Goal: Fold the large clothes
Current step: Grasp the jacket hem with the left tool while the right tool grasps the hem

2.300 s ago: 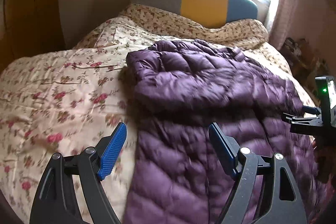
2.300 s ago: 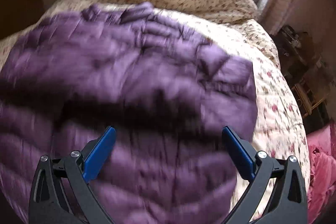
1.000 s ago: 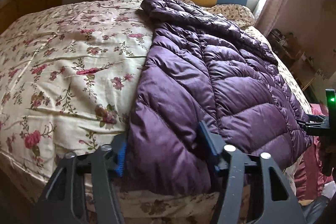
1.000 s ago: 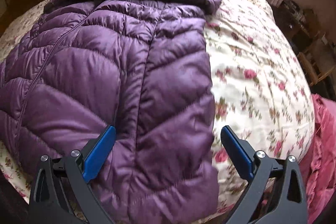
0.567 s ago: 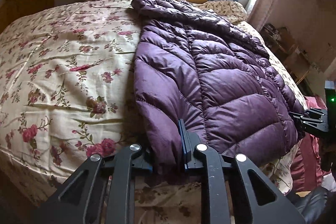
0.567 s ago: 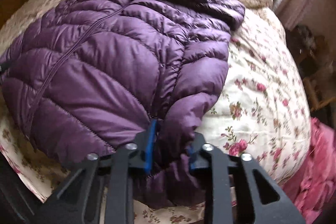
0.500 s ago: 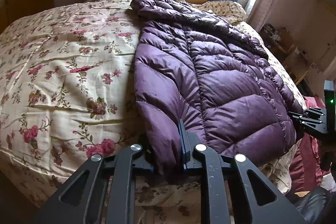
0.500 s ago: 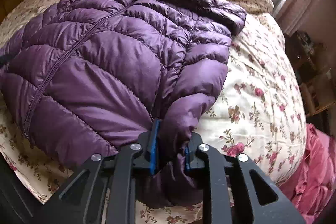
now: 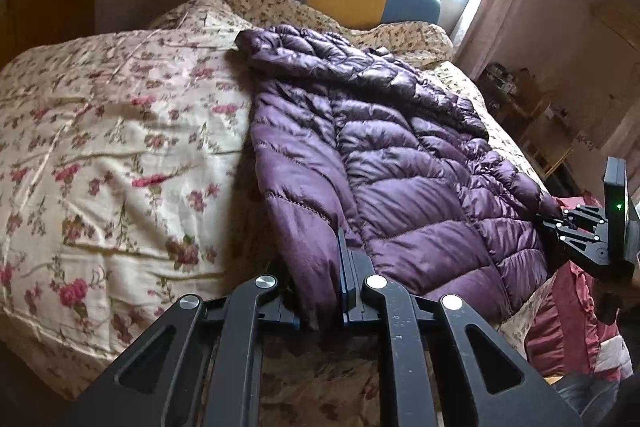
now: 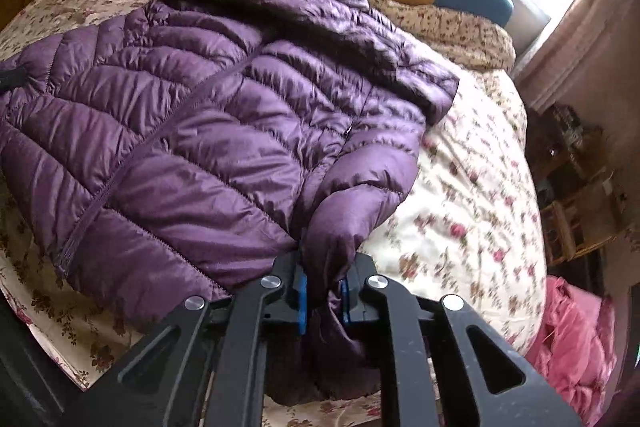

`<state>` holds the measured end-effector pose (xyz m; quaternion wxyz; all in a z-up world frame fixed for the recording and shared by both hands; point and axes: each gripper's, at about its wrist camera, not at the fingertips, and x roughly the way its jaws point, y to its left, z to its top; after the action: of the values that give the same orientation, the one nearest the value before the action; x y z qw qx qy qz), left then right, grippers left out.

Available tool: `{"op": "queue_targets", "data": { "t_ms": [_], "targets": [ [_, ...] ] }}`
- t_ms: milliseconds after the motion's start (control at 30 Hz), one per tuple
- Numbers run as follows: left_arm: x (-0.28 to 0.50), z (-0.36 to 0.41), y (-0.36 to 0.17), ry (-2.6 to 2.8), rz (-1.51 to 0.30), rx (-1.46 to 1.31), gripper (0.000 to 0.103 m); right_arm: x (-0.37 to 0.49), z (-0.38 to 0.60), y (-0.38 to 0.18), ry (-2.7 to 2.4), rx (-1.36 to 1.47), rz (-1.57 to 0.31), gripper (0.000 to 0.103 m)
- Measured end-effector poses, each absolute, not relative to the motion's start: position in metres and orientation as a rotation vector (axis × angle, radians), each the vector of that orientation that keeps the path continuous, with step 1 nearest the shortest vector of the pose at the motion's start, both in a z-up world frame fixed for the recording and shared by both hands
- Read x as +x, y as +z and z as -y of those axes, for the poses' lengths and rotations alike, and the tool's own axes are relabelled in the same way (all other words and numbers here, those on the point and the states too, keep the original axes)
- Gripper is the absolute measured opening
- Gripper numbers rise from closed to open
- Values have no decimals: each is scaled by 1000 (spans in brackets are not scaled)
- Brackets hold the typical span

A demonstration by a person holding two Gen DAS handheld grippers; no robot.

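Both my jaws just closed: left hand-held gripper (image 9: pixel 320 293) and right hand-held gripper (image 10: pixel 323 289) now pinch the purple jacket's (image 10: pixel 208 131) near hem corners, lifted off the bed (image 9: pixel 120 155) for folding toward the far end.

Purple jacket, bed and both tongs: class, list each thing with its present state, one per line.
Purple jacket: spread on bed, zipped shut, near corners pinched.
Left tongs: just closed, shut on jacket's hem.
Right tongs: just closed, shut on jacket's sleeve end.
Floral quilt: covering bed, lightly rumpled.
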<state>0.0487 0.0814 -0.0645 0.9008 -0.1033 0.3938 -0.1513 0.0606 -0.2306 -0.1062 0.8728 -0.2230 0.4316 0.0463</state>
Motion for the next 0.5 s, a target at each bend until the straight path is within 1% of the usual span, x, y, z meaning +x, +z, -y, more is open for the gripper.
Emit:
{"op": "queue_targets", "data": {
  "t_ms": [67, 100, 500],
  "targets": [
    [53, -80, -60, -317, -806, -213, 13, 66, 227, -101, 90, -496, -885, 10],
    [54, -80, -57, -322, -800, -217, 11, 68, 226, -98, 86, -505, -875, 10],
    [87, -78, -29, -349, -740, -257, 11, 122, 211, -60, 58, -501, -735, 9]
  ]
}}
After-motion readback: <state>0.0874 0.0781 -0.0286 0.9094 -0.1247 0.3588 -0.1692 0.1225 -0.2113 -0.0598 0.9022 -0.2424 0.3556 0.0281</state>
